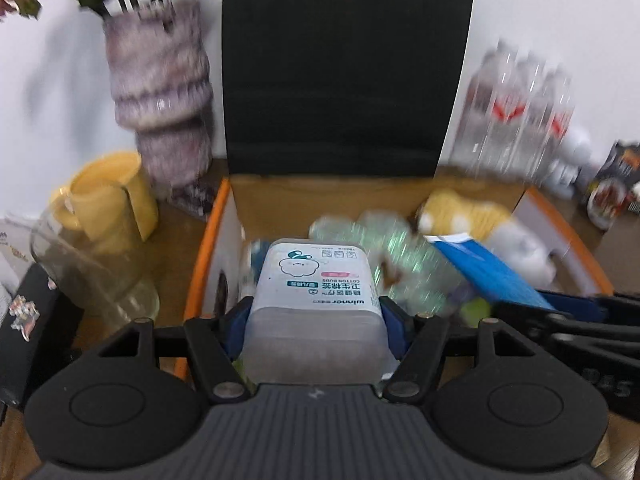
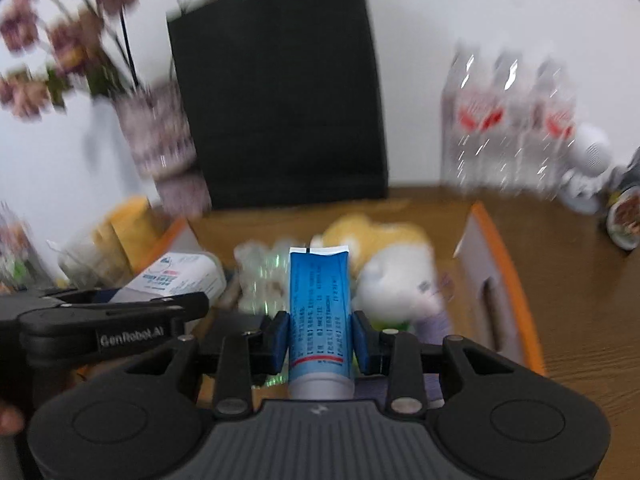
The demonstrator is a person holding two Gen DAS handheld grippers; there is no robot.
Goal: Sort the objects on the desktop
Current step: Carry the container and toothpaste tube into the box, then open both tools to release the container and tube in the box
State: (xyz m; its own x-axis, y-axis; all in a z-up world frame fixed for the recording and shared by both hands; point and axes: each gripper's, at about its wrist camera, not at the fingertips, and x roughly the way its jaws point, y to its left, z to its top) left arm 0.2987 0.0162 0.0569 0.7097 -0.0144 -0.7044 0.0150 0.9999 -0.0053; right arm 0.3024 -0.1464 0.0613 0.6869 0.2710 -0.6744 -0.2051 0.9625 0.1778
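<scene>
My left gripper point(image 1: 314, 322) is shut on a white cotton-bud box point(image 1: 314, 288) with teal print, held over an open cardboard box with orange edges point(image 1: 208, 248). My right gripper point(image 2: 320, 338) is shut on a blue and white tube point(image 2: 320, 304), also over that box point(image 2: 504, 280). The tube shows at the right in the left wrist view point(image 1: 484, 272); the cotton-bud box shows at the left in the right wrist view point(image 2: 176, 276). Inside the box lie a yellow and white plush toy point(image 1: 480, 216) and a crinkled clear packet point(image 1: 384, 240).
A black paper bag point(image 1: 344, 68) stands behind the box. A vase of flowers point(image 1: 164, 92), a yellow mug point(image 1: 108, 196) and a glass jar point(image 1: 92, 272) stand left. Water bottles point(image 1: 516, 116) and a snack tin point(image 2: 626, 220) stand right on the wooden desk point(image 2: 580, 300).
</scene>
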